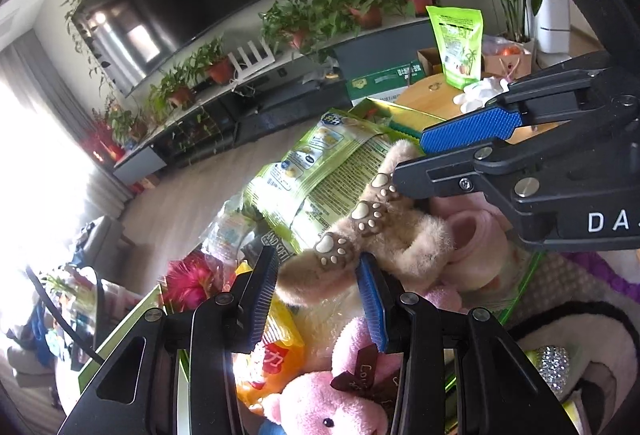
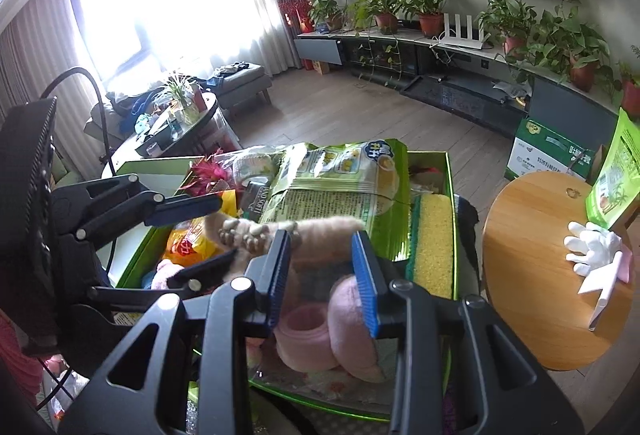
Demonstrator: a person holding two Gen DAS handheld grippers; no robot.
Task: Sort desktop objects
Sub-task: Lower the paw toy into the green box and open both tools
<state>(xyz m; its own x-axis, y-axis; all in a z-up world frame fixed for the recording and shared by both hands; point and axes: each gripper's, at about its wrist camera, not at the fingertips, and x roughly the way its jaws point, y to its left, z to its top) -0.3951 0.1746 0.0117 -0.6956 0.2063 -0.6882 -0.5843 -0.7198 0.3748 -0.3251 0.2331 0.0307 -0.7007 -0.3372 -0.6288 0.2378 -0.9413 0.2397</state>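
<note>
Two handheld grippers are working over a green box [image 2: 450, 195] crammed with soft toys and snack packets. The left gripper [image 1: 320, 299] is holding its blue-padded fingers around one end of a beige plush strip with paw prints [image 1: 360, 223], apparently pinching it. The right gripper [image 2: 322, 275] is meeting the same strip further along; whether its pads are pressing the fur or only bracketing it is unclear.

The strip is lying across the top of the pile, over a green snack bag [image 2: 332, 187] and beside a pink plush slipper [image 2: 352, 335].

Judging the risk: with both grippers on one soft item, pulling unevenly could stretch it or drag the loose snack bag and a pink pig toy [image 1: 320, 407] out over the box edge.

The box is sitting beside a round wooden table [image 2: 532, 275] carrying a white hand-shaped ornament [image 2: 592, 247]. Behind are wooden flooring, a low cabinet lined with potted plants [image 2: 424, 11], a wall television and a bright curtained window.
</note>
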